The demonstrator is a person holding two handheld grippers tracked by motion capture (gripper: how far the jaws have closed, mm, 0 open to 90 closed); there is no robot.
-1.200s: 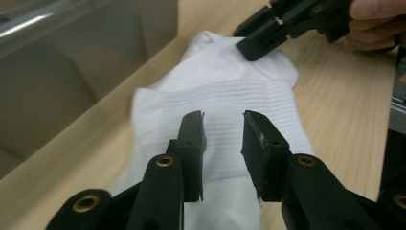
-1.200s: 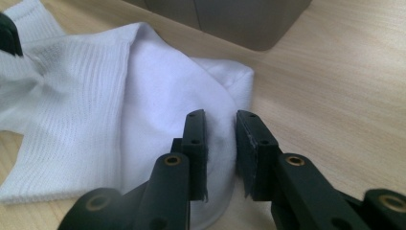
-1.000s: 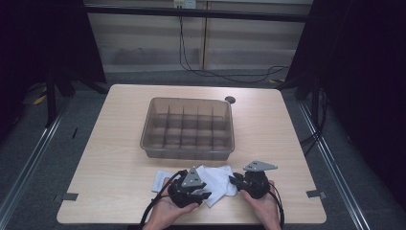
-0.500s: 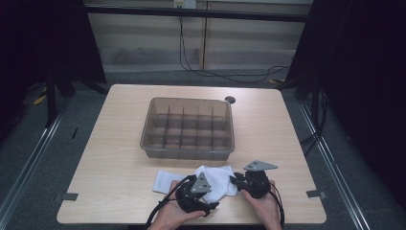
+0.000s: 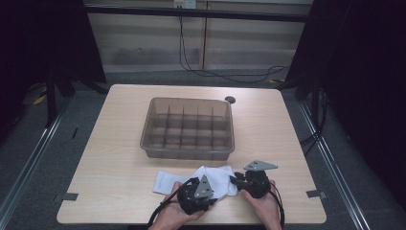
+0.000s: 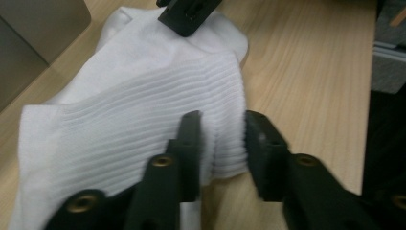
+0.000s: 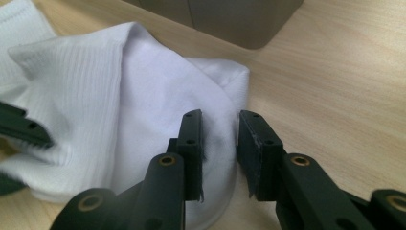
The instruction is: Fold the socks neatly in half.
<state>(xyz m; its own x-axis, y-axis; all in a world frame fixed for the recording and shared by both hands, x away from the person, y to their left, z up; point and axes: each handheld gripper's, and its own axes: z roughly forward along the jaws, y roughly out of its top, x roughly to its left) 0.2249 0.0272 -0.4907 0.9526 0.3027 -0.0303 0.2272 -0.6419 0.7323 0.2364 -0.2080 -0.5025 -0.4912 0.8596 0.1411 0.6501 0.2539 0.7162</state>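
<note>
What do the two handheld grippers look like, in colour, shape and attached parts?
Both the left gripper and the right gripper are black, each topped with a grey three-cornered plate. Their fingers are flat black bars fixed with brass-coloured rivets. A black cable trails from each. No sleeves are visible on the forearms.

A white ribbed sock is being kept bunched and folded over on itself near the front edge of the table, slightly right of its middle. One flat end is being left stretched out toward the table's left edge; the raised fold is being pinched.
</note>
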